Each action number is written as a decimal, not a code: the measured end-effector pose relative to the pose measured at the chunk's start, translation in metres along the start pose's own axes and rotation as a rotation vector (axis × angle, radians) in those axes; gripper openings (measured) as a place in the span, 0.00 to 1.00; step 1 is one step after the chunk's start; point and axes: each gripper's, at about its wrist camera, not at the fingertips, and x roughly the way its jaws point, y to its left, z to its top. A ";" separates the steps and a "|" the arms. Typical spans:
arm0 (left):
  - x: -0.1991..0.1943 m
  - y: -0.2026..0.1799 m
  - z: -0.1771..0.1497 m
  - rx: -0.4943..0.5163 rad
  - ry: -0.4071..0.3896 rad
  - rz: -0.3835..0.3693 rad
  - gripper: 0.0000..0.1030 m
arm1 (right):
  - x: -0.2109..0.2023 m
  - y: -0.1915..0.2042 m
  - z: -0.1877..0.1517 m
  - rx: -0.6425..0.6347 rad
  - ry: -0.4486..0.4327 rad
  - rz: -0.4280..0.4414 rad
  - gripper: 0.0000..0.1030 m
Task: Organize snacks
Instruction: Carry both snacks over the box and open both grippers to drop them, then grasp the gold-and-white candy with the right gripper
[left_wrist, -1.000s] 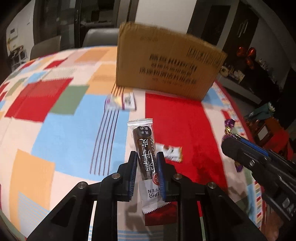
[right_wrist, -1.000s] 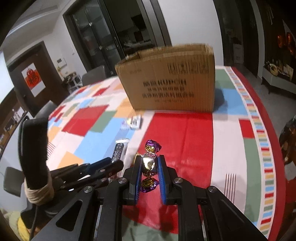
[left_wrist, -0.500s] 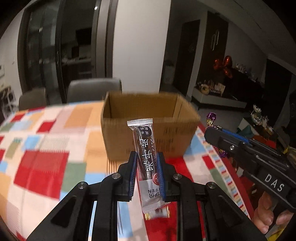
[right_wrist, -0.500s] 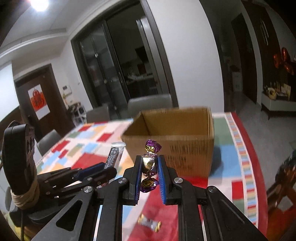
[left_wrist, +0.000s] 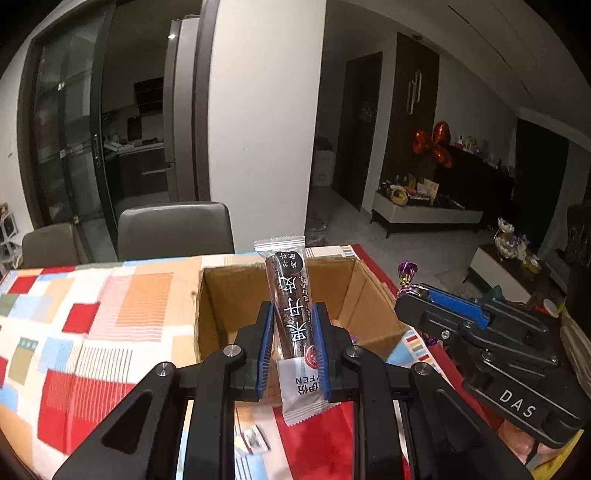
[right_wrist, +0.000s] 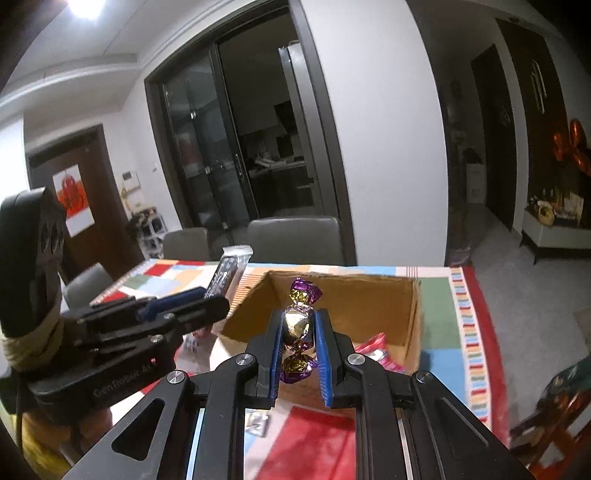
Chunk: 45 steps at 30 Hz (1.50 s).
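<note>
My left gripper (left_wrist: 292, 325) is shut on a long brown snack bar (left_wrist: 290, 314) in a clear wrapper and holds it upright above the near edge of the open cardboard box (left_wrist: 221, 295). My right gripper (right_wrist: 297, 332) is shut on a purple and gold foil candy (right_wrist: 298, 325), also raised over the box's near edge (right_wrist: 369, 295). The right gripper shows in the left wrist view (left_wrist: 417, 299) with the candy at its tip; the left gripper and bar show in the right wrist view (right_wrist: 207, 302). A pink packet (right_wrist: 376, 350) lies inside the box.
The box stands on a patchwork tablecloth (left_wrist: 74, 325). Small wrapped snacks lie on the cloth in front of the box (left_wrist: 253, 439) (right_wrist: 256, 421). Grey chairs (left_wrist: 173, 229) stand behind the table. A sideboard (left_wrist: 424, 214) is at the right.
Both grippers have risen from the table and moved forward to the box, each still holding its snack. The box's open inside has come into view.
</note>
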 end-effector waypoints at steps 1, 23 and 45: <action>0.006 0.001 0.004 0.003 0.006 -0.006 0.21 | 0.004 -0.002 0.004 -0.004 0.007 -0.003 0.17; 0.025 0.010 -0.006 0.050 0.031 0.116 0.57 | 0.033 -0.017 -0.010 0.004 0.115 -0.071 0.48; -0.070 0.007 -0.142 -0.014 0.106 0.205 0.67 | -0.004 0.036 -0.115 -0.139 0.271 0.103 0.48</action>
